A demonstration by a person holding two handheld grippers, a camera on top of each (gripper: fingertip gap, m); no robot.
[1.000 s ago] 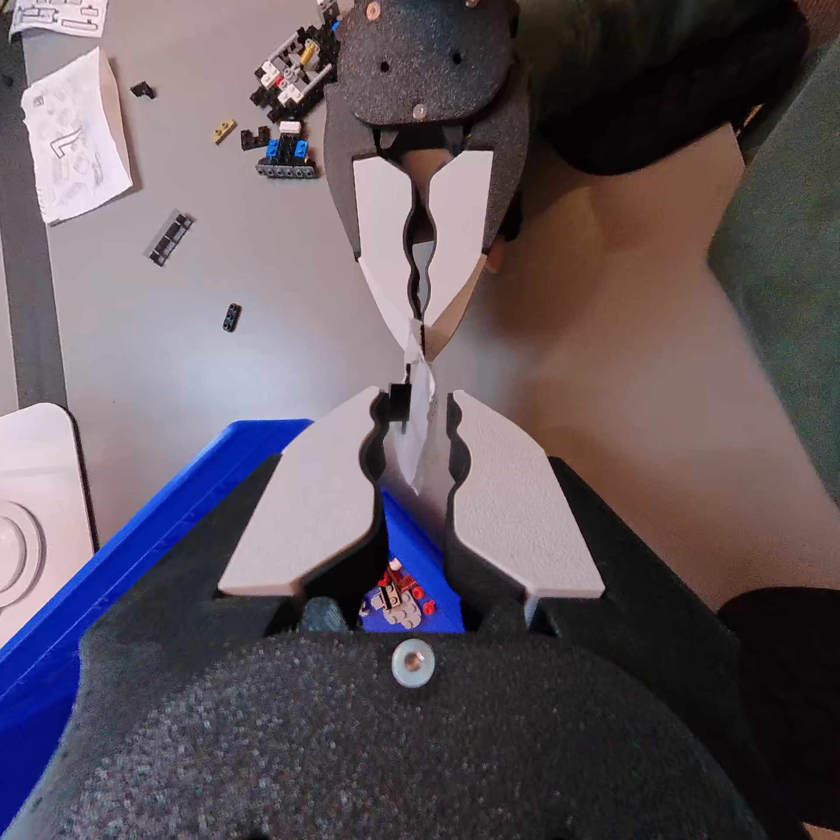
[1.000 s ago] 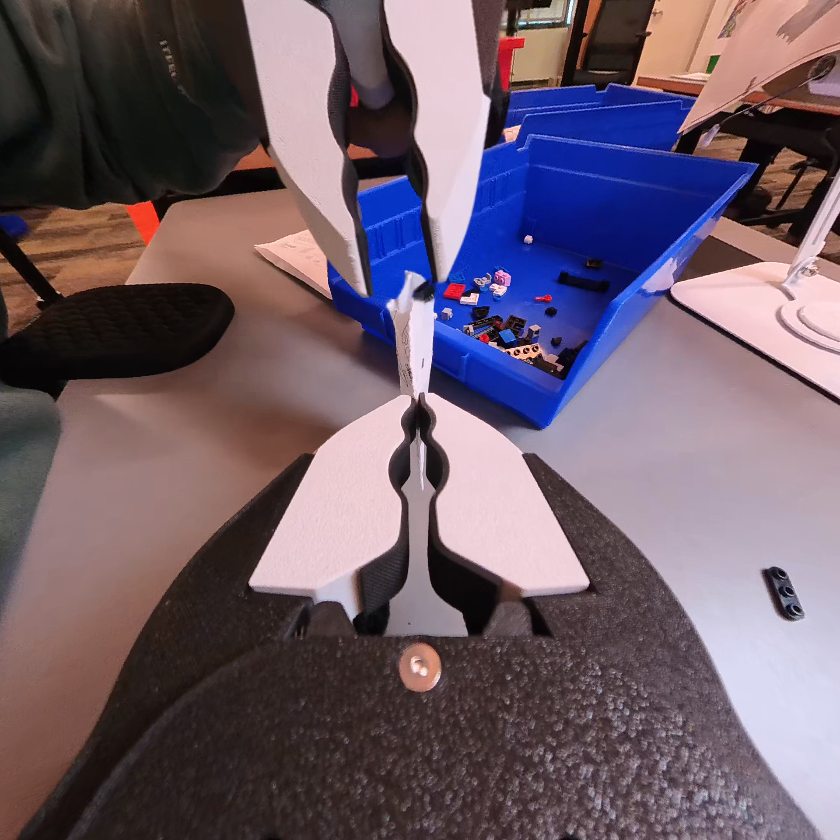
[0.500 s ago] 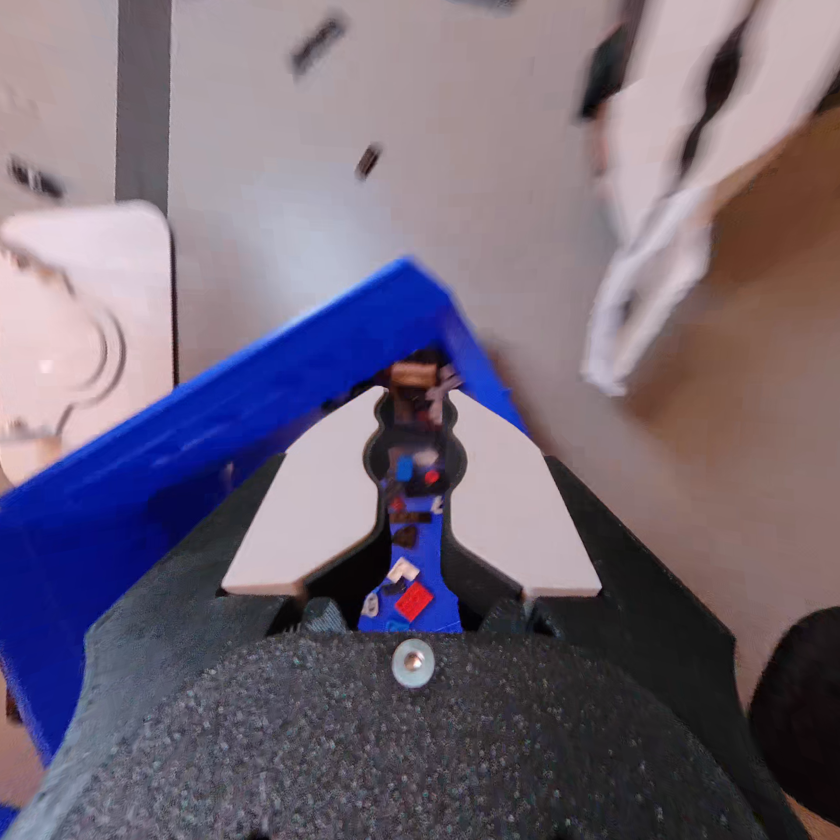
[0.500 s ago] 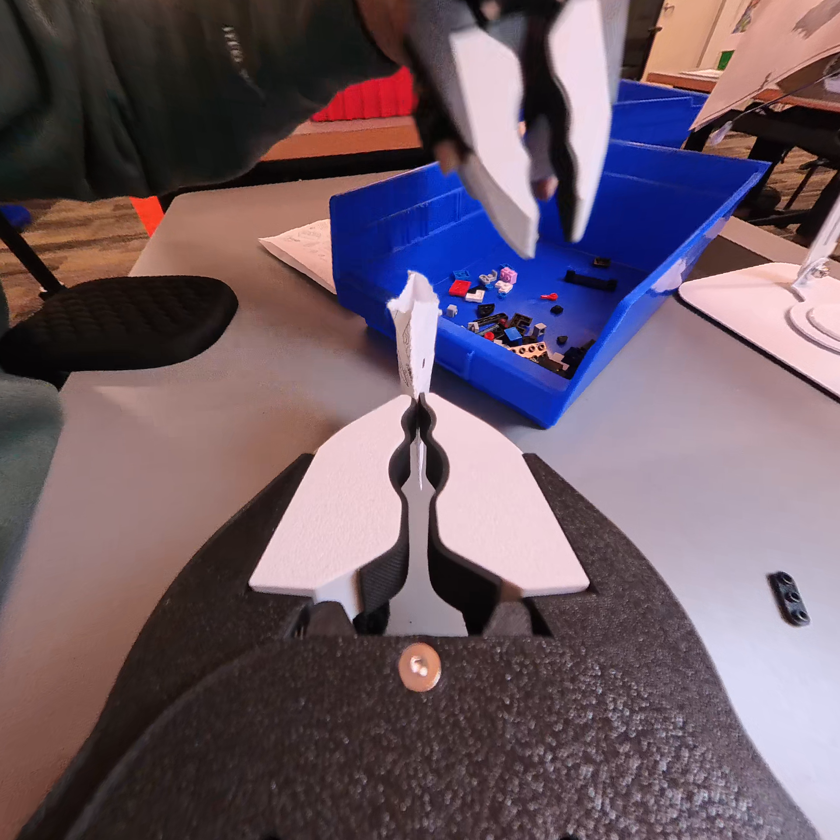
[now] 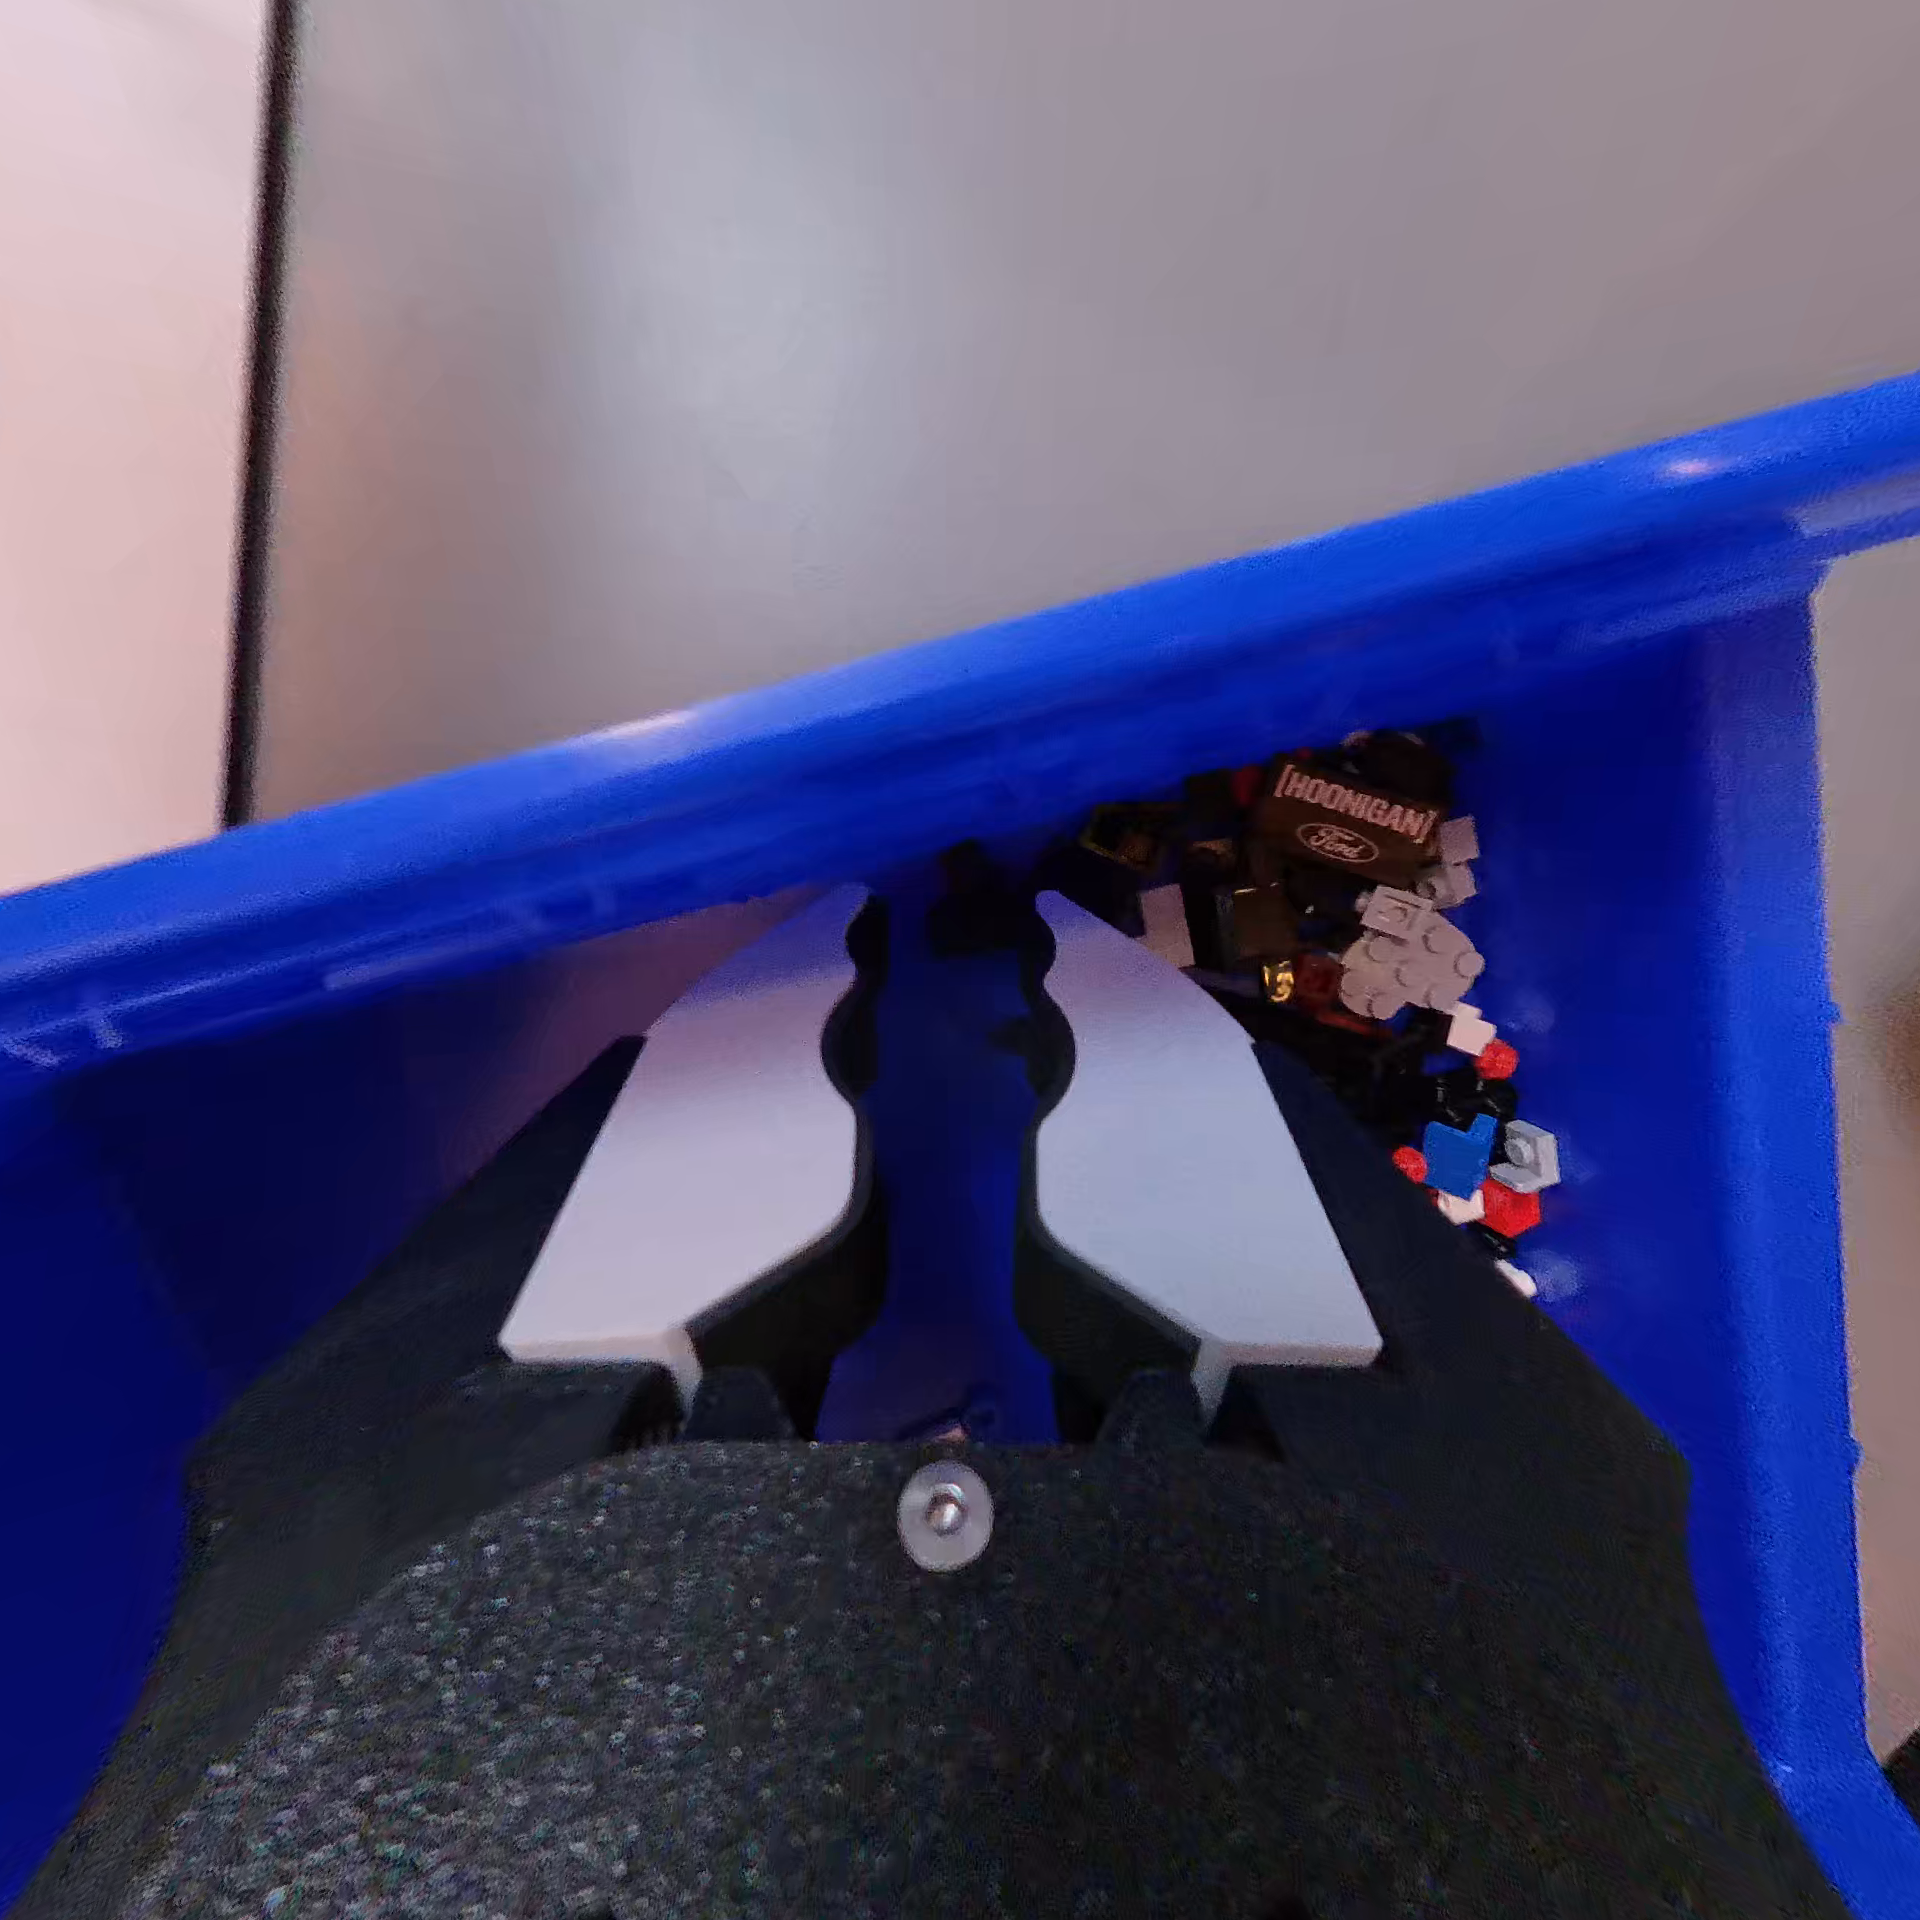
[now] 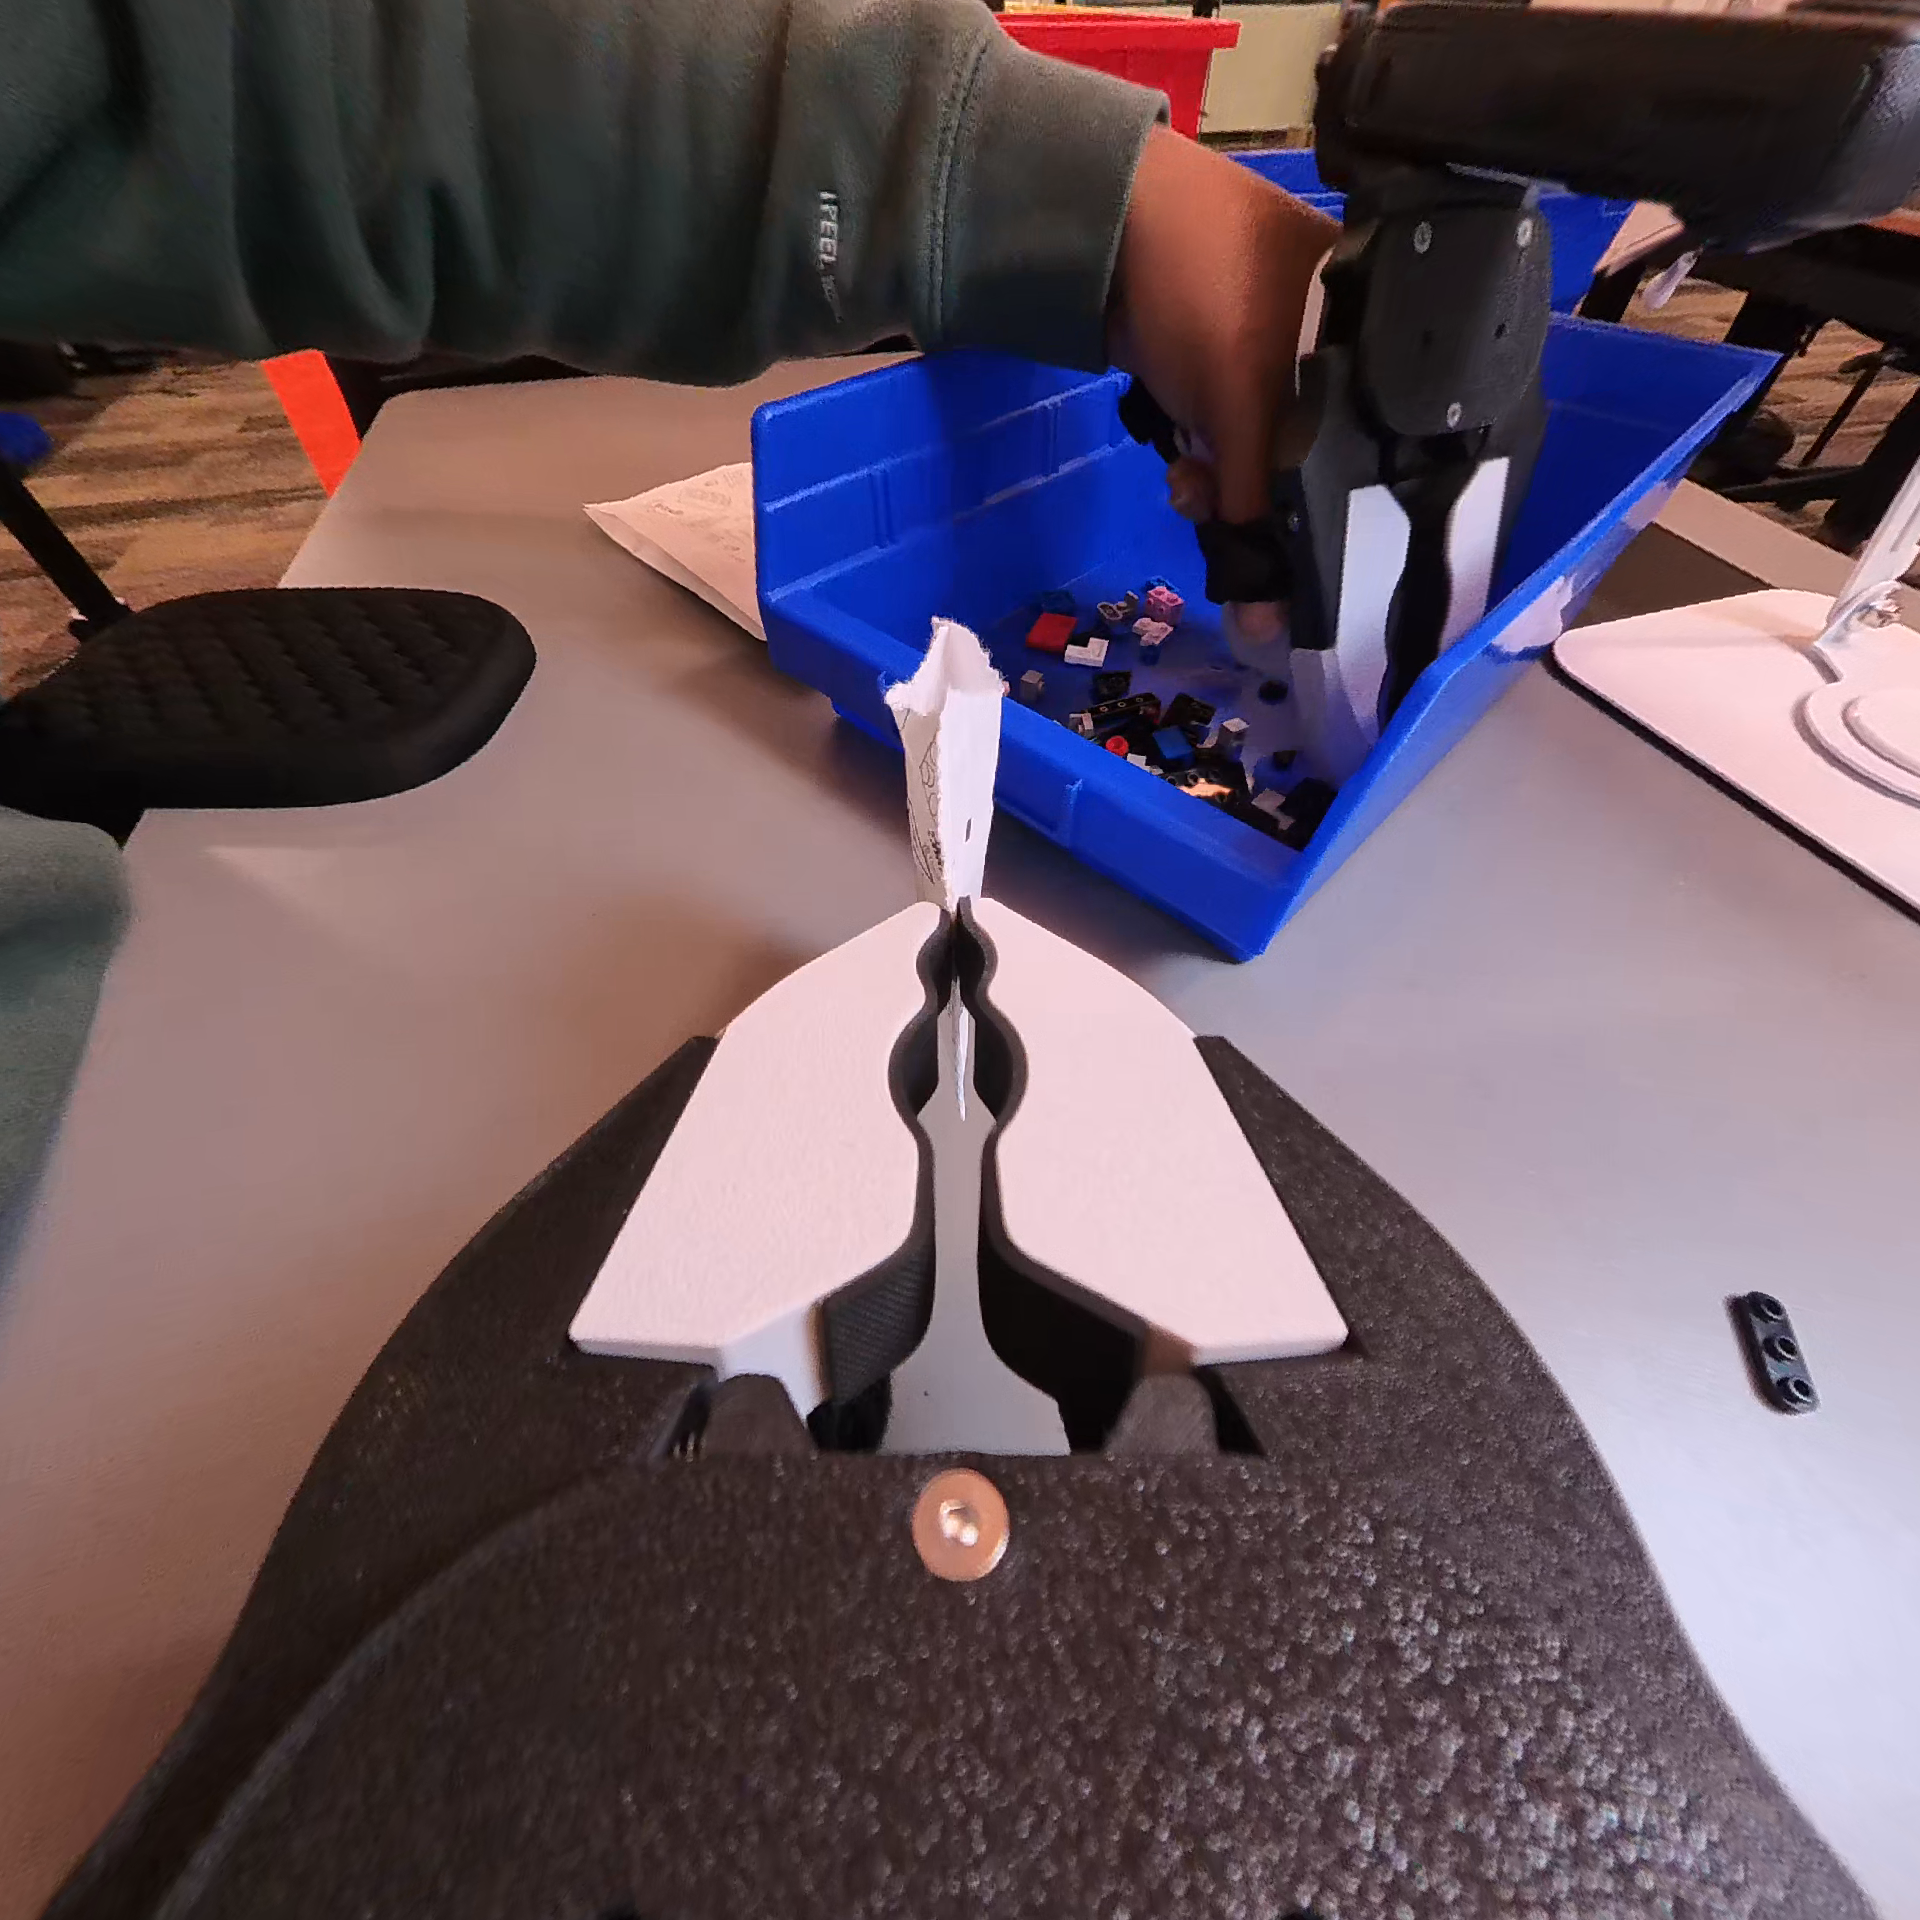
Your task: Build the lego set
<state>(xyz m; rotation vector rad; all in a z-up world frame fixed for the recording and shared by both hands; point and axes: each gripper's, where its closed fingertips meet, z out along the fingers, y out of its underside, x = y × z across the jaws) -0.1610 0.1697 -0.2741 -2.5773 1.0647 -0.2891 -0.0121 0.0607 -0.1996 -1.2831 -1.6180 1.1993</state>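
The bin (image 6: 1164,831) is bright blue; the toy bricks (image 6: 1153,707) inside it are black, red, grey, white, blue and pink. Both the left gripper (image 5: 954,906) and the right gripper (image 6: 957,910) have white fingers on speckled black bodies. The torn paper strip (image 6: 951,769) is white with fine black print. The table (image 6: 520,935) is plain grey, the sleeve (image 6: 520,177) dark green, and the armrest pad (image 6: 260,686) at far left black and dimpled.

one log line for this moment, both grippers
left gripper: open, inside blue bin | right gripper: shut on torn paper strip
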